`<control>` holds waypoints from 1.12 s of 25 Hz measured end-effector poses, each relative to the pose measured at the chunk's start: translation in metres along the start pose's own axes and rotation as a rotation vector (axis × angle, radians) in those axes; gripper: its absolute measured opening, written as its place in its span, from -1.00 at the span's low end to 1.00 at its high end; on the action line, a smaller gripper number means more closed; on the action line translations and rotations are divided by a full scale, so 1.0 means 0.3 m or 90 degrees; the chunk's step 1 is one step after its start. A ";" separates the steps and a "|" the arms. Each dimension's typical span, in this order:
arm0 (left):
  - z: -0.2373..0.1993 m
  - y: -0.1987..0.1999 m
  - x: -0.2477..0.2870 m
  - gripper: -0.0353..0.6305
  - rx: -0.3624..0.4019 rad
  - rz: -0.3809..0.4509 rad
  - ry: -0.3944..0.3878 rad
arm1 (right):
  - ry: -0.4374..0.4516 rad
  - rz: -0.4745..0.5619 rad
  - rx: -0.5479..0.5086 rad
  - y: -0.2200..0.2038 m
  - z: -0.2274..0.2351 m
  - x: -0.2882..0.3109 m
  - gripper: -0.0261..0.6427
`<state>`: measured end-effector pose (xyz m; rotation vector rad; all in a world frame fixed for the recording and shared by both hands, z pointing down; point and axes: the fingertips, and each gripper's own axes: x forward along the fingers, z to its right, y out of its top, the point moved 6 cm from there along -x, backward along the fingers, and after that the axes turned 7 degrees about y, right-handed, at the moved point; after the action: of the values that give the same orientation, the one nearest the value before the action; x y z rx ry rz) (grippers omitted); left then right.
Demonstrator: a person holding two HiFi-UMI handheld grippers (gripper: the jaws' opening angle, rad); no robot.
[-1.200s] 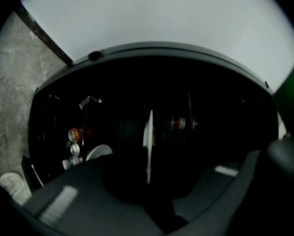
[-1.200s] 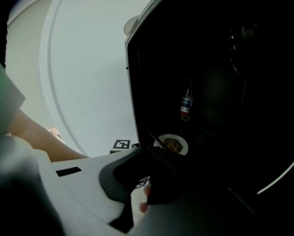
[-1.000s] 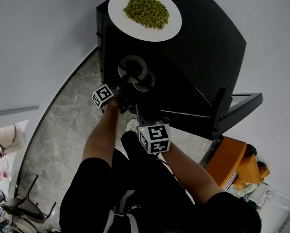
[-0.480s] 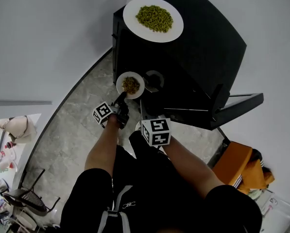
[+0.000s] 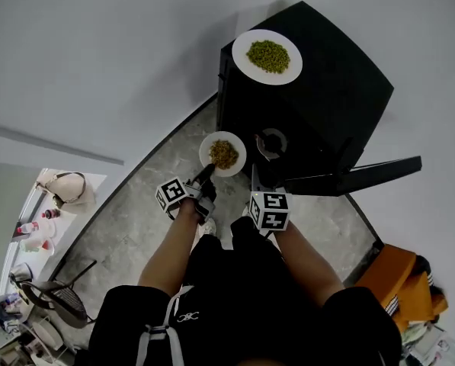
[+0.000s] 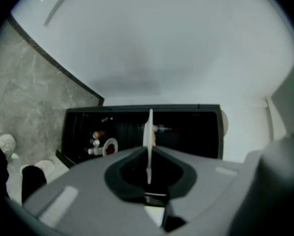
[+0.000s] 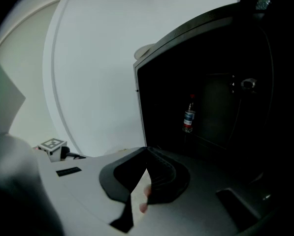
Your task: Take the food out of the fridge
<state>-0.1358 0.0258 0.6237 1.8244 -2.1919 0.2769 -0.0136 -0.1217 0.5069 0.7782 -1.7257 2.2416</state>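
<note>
The black fridge [image 5: 318, 90] stands open, its door [image 5: 372, 175] swung out to the right. On its top sits a white plate of green peas [image 5: 267, 56]. My left gripper [image 5: 206, 175] is shut on the rim of a small white plate of brown food [image 5: 222, 153], which shows edge-on [image 6: 149, 136] in the left gripper view. My right gripper [image 5: 257, 165] is shut on a small dish with dark contents [image 5: 271, 142], and its pale rim [image 7: 137, 196] sits between the jaws. Both dishes hang in front of the fridge opening.
Inside the fridge stand small bottles [image 6: 95, 142], a plate with red food [image 6: 110, 146] and a bottle [image 7: 188, 116]. A chair [image 5: 48, 300] is at lower left and an orange object [image 5: 398, 273] at lower right. A white wall runs behind the fridge.
Both grippers have drawn back from the fridge with their dishes. The left one moved farther, out and upward, and its plate of brown food is now out in the open.
</note>
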 end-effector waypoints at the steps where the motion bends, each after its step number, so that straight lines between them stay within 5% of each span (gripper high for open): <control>1: 0.038 -0.002 -0.030 -0.84 0.008 -0.009 0.003 | -0.004 0.006 0.011 0.010 -0.007 -0.008 -0.95; 17: 0.628 -0.059 -0.238 -0.84 0.042 -0.105 -0.074 | -0.063 0.079 0.018 0.072 -0.040 -0.178 -0.95; 24: 0.887 -0.131 -0.230 -0.83 0.081 -0.172 -0.135 | -0.086 0.104 0.033 0.084 -0.035 -0.225 -0.95; 28: 1.018 -0.208 -0.037 -0.83 0.109 -0.204 -0.132 | -0.091 0.114 0.047 0.126 0.094 -0.236 -0.95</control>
<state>-0.0996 -0.0730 0.3302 2.3565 -2.0092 0.2225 0.0361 -0.1488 0.4435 0.8497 -1.8526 2.4331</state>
